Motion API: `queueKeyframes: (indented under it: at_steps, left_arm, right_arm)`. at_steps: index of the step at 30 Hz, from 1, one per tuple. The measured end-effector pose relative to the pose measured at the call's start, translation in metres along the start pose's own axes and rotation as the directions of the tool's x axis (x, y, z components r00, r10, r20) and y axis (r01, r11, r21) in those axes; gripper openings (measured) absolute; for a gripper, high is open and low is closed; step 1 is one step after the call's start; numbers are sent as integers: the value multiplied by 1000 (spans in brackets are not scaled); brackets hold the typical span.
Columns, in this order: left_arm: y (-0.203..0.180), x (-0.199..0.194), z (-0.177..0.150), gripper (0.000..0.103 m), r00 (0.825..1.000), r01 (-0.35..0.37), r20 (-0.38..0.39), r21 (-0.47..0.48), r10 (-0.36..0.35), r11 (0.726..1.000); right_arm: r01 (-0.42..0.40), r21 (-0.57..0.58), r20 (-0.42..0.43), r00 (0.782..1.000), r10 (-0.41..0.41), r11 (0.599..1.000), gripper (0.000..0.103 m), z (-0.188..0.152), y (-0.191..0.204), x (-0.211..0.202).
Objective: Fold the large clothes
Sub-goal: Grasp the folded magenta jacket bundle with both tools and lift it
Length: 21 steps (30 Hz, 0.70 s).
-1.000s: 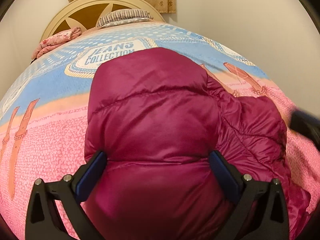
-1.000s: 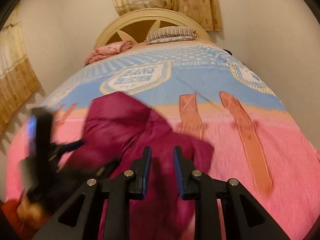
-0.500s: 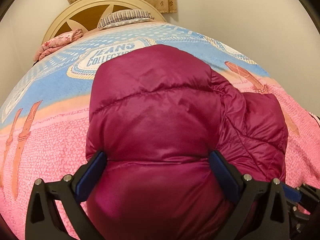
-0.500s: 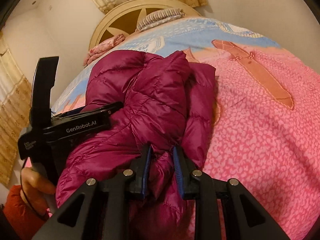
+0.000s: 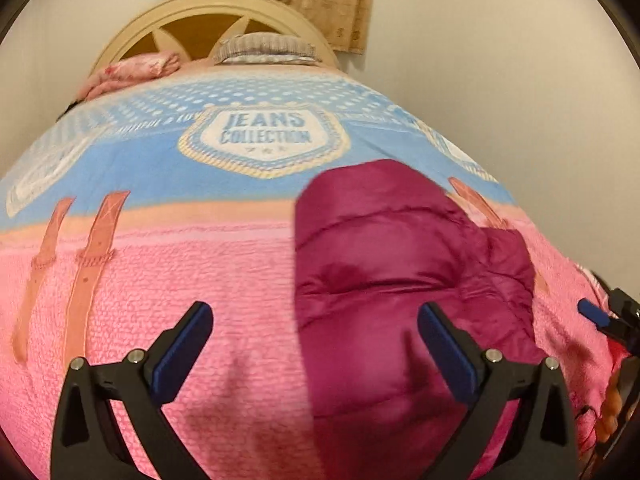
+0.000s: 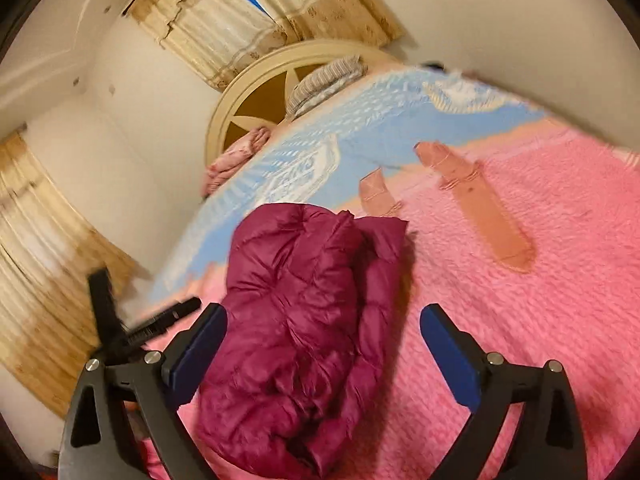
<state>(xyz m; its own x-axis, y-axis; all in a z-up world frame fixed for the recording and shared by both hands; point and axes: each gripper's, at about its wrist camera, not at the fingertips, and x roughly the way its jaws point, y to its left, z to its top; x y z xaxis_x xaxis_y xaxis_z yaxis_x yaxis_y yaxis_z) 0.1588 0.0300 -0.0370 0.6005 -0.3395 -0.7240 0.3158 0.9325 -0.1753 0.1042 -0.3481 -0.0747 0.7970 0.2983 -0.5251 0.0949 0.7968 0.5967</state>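
A folded magenta quilted down jacket [image 5: 404, 280] is seen lying on the pink-and-blue printed bedspread [image 5: 224, 264]. The left gripper [image 5: 316, 344] is held w/ jaws spread wide, nothing between them; the jacket sits ahead & to its right, partly behind the right finger. The right gripper [image 6: 324, 344] is likewise wide open, the jacket [image 6: 304, 312] lying ahead, nearer its left finger. A cream round wooden headboard [image 5: 208, 20] is seen far ahead.

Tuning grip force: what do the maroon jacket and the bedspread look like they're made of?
Maroon jacket: likely thin nylon or polyester shell with puffy fill; slight sheen, quilted stitch lines, slippery-looking. Bedspread: looks like fleece or terry-type knit; matte, nubby pile, printed pattern.
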Motion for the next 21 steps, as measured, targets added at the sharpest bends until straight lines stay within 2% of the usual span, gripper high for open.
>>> queueKeyframes:
  at_steps: [3, 6, 8, 11, 13, 15, 19, 21]
  left_arm:
    - [11, 20, -4, 103, 996, 73, -40, -91, -77, 993]
    - [6, 40, -12, 103, 991, 109, -63, -99, -116, 989]
    - [2, 48, -15, 103, 988, 135, -63, -101, -142, 986]
    - [1, 60, -19, 103, 978, 179, -87, -106, -189, 978]
    - [1, 67, -22, 103, 974, 193, -103, -104, -204, 976]
    - [7, 72, -25, 103, 962, 235, -108, -131, -249, 963]
    - [9, 71, -28, 103, 958, 269, -76, -104, -278, 957]
    - [7, 70, -31, 103, 955, 283, -68, -89, -289, 955]
  right_arm:
    - [3, -1, -91, 996, -3, 1000, 97, 7, -12, 37]
    - [42, -45, -149, 988, -48, 998, 97, 2, -17, 73]
    - [31, -27, -165, 986, -35, 999, 98, -3, -23, 86]
    - [19, -65, -135, 990, -27, 998, 98, -3, -18, 92]
    - [-15, -82, -162, 987, 2, 997, 98, -7, -12, 102]
    - [-36, -133, -178, 984, 12, 991, 98, -12, -2, 113]
    - [-75, -179, -214, 976, 35, 981, 98, -18, 15, 130]
    - [-55, -229, -211, 978, 6, 972, 98, -24, 25, 138]
